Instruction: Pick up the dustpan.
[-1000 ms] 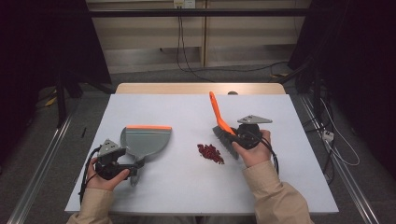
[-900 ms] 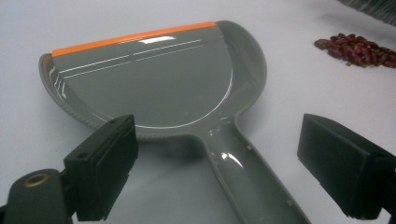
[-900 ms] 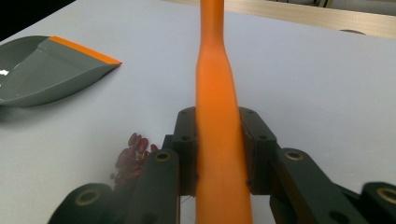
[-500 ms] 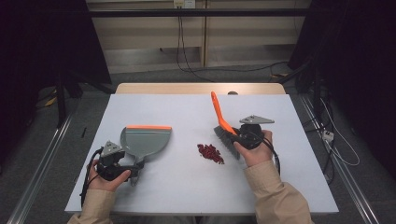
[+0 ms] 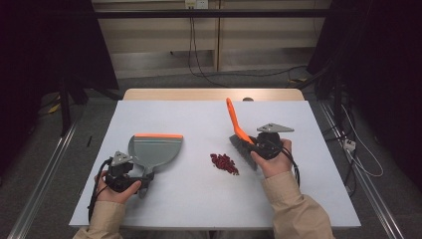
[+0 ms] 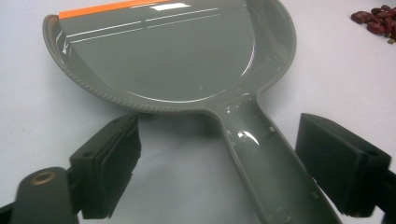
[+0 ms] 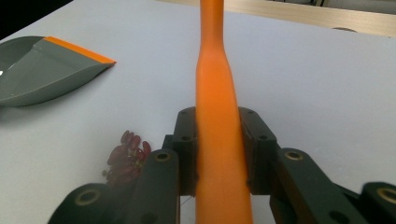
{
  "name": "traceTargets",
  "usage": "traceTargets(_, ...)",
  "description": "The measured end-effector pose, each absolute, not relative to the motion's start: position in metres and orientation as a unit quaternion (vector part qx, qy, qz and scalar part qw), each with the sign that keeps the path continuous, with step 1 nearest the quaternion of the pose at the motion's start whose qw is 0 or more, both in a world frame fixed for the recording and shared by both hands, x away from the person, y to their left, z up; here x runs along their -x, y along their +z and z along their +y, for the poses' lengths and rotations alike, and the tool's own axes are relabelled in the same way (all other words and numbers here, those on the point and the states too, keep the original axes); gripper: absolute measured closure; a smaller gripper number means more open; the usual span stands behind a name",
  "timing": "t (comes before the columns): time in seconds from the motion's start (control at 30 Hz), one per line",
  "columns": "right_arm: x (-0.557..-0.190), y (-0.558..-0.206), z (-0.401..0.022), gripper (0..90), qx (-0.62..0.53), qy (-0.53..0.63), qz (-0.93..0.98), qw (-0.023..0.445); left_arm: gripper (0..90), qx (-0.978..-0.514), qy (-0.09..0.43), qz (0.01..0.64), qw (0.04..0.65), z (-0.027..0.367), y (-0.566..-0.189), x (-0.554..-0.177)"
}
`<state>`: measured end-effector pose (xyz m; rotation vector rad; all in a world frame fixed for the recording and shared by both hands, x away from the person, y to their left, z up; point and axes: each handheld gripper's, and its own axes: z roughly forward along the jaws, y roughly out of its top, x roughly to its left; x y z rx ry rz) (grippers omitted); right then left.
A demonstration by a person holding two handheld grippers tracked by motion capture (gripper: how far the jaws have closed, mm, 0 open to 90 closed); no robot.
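Bench (image 5: pixel 199 209): pale grey-white top, with a wooden strip along its far edge.

Dustpan (image 5: pixel 154 150): grey with an orange lip at its far edge, lying flat on the left half of the bench with its handle toward the person. Position matches both earlier frames.

Left tongs (image 6: pixel 219 172): spread wide, one jaw on either side of the dustpan handle (image 6: pixel 266 172). The right-hand jaw stands just beside the handle, the left-hand jaw well apart from it; neither presses on it. The left hand (image 5: pixel 117 186) sits at the near left of the bench, unchanged since a second ago.

Brush (image 5: pixel 238 130): orange handle with a dark bristle head (image 5: pixel 244 149). The head is down at the bench, just right of the beans, and the handle tilts up and away.

Right tongs (image 7: pixel 219 149): pressed against the orange brush handle (image 7: pixel 217 107) from both sides, pinching it. Against the earlier frames, the right hand (image 5: pixel 271 162) and brush sit almost where they were, at most a slight shift.

Beans (image 5: pixel 224 163): a small heap of dark red beans near the bench centre, between dustpan and brush, undisturbed since the earlier frames.
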<state>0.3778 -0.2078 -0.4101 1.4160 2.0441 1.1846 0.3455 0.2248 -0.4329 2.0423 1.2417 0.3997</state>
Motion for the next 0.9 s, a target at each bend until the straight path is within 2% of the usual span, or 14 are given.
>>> traceTargets(0.2, -0.377, -0.409, -0.209, 71.3, -0.506, 0.422, 0.727, 0.193, 26.0, -0.784, 0.138, 0.492, 0.351, 0.224, -0.428, -0.347)
traceTargets(0.27, -0.377, -0.410, -0.209, 71.3, -0.507, 0.421, 0.727, 0.194, 31.5, -0.786, 0.140, 0.497, 0.339, 0.220, -0.428, -0.348)
traceTargets(0.37, -0.377, -0.409, -0.208, 71.3, -0.506, 0.421, 0.727, 0.196, 34.1, -0.787, 0.128, 0.511, 0.321, 0.213, -0.430, -0.352)
traceTargets(0.4, -0.376, -0.409, -0.207, 71.3, -0.506, 0.421, 0.727, 0.195, 38.0, -0.788, 0.123, 0.514, 0.316, 0.212, -0.432, -0.354)
traceTargets(0.47, -0.376, -0.409, -0.207, 71.3, -0.505, 0.421, 0.727, 0.195, 38.7, -0.795, 0.126, 0.512, 0.301, 0.206, -0.435, -0.356)
traceTargets(0.5, -0.376, -0.409, -0.207, 71.3, -0.505, 0.421, 0.728, 0.196, 41.8, -0.795, 0.128, 0.511, 0.301, 0.204, -0.436, -0.356)
traceTargets(0.57, -0.376, -0.409, -0.207, 71.3, -0.502, 0.422, 0.730, 0.194, 54.2, -0.797, 0.135, 0.509, 0.297, 0.202, -0.435, -0.359)
traceTargets(0.63, -0.375, -0.410, -0.207, 71.3, -0.502, 0.422, 0.730, 0.195, 59.1, -0.792, 0.138, 0.514, 0.300, 0.207, -0.436, -0.363)
traceTargets(0.7, -0.376, -0.410, -0.208, 71.3, -0.502, 0.423, 0.730, 0.193, 61.9, -0.789, 0.140, 0.514, 0.305, 0.212, -0.436, -0.365)
traceTargets(0.9, -0.376, -0.410, -0.209, 71.3, -0.501, 0.426, 0.728, 0.193, 62.8, -0.786, 0.143, 0.505, 0.327, 0.222, -0.430, -0.368)
